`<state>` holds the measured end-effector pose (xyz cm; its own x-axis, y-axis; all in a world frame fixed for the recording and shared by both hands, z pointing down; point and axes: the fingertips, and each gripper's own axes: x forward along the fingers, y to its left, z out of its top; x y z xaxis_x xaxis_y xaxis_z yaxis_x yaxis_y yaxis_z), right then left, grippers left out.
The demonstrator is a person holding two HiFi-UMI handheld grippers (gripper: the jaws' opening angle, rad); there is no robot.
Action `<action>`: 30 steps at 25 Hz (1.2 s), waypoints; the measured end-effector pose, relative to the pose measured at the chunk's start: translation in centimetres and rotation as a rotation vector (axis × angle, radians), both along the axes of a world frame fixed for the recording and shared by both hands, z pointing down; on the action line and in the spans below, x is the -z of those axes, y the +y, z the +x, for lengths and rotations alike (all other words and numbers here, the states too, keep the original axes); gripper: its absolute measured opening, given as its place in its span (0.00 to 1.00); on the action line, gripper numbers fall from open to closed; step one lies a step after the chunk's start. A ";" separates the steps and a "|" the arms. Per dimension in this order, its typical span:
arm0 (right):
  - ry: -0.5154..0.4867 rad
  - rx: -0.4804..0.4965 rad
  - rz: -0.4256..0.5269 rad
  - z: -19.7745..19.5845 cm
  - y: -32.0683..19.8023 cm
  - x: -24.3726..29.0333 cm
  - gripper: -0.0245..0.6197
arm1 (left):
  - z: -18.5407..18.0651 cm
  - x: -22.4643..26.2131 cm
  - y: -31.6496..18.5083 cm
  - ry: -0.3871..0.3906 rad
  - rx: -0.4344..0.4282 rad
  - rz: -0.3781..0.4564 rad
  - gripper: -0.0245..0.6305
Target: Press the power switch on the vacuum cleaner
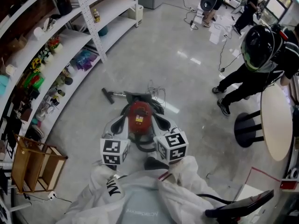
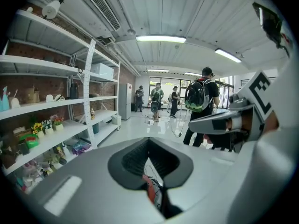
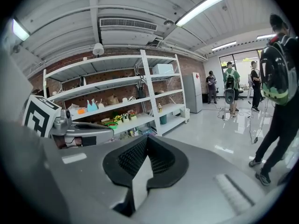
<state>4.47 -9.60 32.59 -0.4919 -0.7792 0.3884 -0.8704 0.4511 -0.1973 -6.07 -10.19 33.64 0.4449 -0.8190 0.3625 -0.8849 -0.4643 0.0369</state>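
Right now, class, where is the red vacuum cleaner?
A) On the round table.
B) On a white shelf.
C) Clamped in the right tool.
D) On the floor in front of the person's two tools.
D: the red vacuum cleaner lies on the grey floor, just beyond the left tool and the right tool, both of which are shut with nothing in them.

Left gripper [image 1: 119, 124]: low and forward of the body, jaws closed tip to tip, nothing between them. Right gripper [image 1: 161, 122]: level with the left, near it but not touching, jaws likewise closed and empty. Both pointing away from the torso, marker cubes [image 1: 115, 151] at the near end. Arms in white sleeves [image 1: 187, 183], reaching down and forward
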 end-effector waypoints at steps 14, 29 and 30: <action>0.010 -0.074 0.015 -4.5 7.9 -0.4 0.04 | -4.7 -0.3 7.0 0.024 -0.066 0.020 0.04; 0.029 -0.177 0.052 -6.3 15.8 0.4 0.04 | -7.0 0.5 14.2 0.036 -0.145 0.060 0.04; 0.031 -0.176 0.051 -6.5 16.4 0.3 0.04 | -7.1 0.5 14.8 0.038 -0.147 0.061 0.04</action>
<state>-2.05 6.83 32.26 -0.3347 -0.8713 0.3589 -0.9421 0.3001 -0.1498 -13.15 4.64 33.13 0.5738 -0.7641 0.2948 -0.8059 -0.5909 0.0370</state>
